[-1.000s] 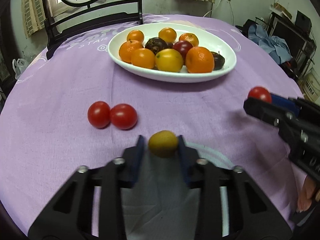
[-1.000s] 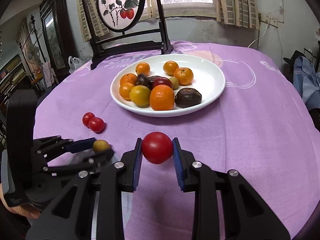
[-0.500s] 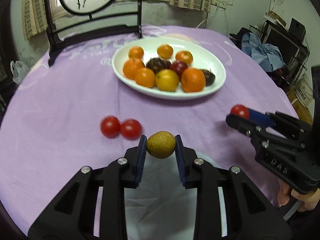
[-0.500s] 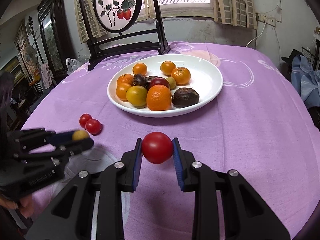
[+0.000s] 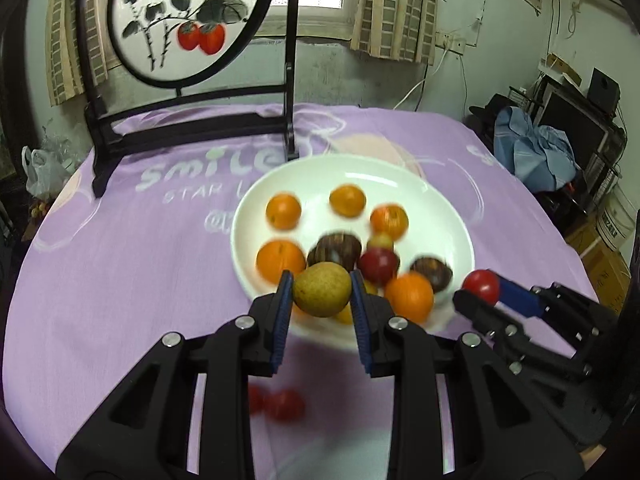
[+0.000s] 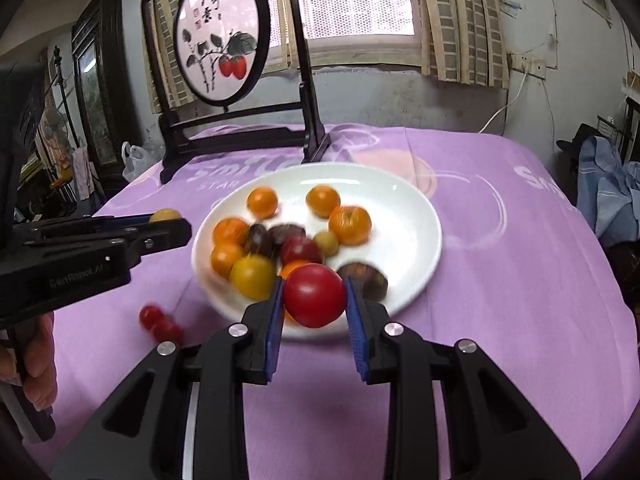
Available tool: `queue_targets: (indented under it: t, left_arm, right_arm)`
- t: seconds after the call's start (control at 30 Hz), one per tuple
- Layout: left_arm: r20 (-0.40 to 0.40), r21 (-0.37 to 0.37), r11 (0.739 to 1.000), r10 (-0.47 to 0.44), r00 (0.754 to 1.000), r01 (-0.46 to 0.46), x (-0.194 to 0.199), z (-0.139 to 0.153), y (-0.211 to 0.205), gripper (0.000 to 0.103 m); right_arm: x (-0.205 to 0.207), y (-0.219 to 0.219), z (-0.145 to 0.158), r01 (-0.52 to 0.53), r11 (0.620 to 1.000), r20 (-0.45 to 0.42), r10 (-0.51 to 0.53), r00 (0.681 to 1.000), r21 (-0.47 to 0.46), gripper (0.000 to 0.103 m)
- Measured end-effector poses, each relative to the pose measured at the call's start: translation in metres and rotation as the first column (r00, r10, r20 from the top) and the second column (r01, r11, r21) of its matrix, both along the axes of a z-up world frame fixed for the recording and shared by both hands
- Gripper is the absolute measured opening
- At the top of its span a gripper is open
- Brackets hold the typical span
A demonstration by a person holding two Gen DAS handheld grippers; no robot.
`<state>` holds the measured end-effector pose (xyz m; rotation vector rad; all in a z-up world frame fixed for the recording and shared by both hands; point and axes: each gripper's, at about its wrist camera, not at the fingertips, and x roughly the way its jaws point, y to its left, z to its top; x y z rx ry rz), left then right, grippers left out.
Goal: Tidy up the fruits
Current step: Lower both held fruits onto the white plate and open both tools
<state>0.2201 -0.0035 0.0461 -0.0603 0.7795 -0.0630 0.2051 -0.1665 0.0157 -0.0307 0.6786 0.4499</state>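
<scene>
We carry two fruits near the white plate (image 6: 416, 216).
Left gripper (image 5: 322, 294) fingers grip a yellow fruit (image 5: 322, 289), right gripper (image 6: 314, 296) fingers a red tomato (image 6: 314, 295); two tomatoes (image 6: 160, 323) lie lower left.

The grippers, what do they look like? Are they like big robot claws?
A bit like claws. The left gripper and right gripper are both black plastic frames with triangular cut-outs and round silver bolts. Each ends in two flat fingers lined with ridged blue pads. Small pale lettering runs along the left gripper's side in the right wrist view. A bare hand grips its handle; no sleeve shows.
</scene>
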Motion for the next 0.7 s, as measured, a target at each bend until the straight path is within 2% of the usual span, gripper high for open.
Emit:
queue_targets:
  t: [0.17, 0.23, 0.3, 0.33, 0.37, 0.53, 0.7]
  left_arm:
    - [-0.023, -0.01, 1.0, 0.027, 0.999, -0.028, 0.042, -0.013, -0.006, 0.029]
    - [-0.052, -0.052, 0.996, 0.068, 0.996, -0.07, 0.056, -0.025, -0.003, 0.031]
    - [-0.061, -0.085, 0.991, 0.099, 0.993, -0.104, 0.064, -0.031, 0.001, 0.054]
    - [-0.048, -0.083, 0.988, 0.124, 0.991, -0.128, 0.064, -0.031, 0.002, 0.07]
    - [-0.03, -0.071, 0.987, 0.141, 0.99, -0.143, 0.062, -0.03, 0.003, 0.074]
    - [-0.012, -0.062, 0.989, 0.131, 0.991, -0.132, 0.051, -0.022, 0.005, 0.079]
    - [-0.004, -0.051, 0.993, 0.109, 0.994, -0.11, 0.028, -0.014, 0.009, 0.083]
  right_arm:
    - [0.033, 0.008, -0.006, 0.037, 0.999, 0.004, -0.038, 0.999, 0.022, 0.03]
    - [0.044, 0.005, -0.01, 0.068, 0.995, -0.021, -0.067, 0.998, 0.071, 0.032]
    - [0.05, 0.0, -0.015, 0.084, 0.99, -0.055, -0.078, 0.995, 0.117, 0.034]
    - [0.049, -0.001, -0.015, 0.088, 0.989, -0.055, -0.082, 0.995, 0.119, 0.034]
    - [0.048, -0.002, -0.015, 0.097, 0.989, -0.048, -0.092, 0.995, 0.112, 0.035]
    - [0.042, -0.015, -0.012, 0.084, 0.983, -0.068, -0.074, 0.995, 0.16, 0.038]
    - [0.025, -0.021, -0.01, 0.07, 0.986, -0.084, -0.057, 0.995, 0.153, 0.038]
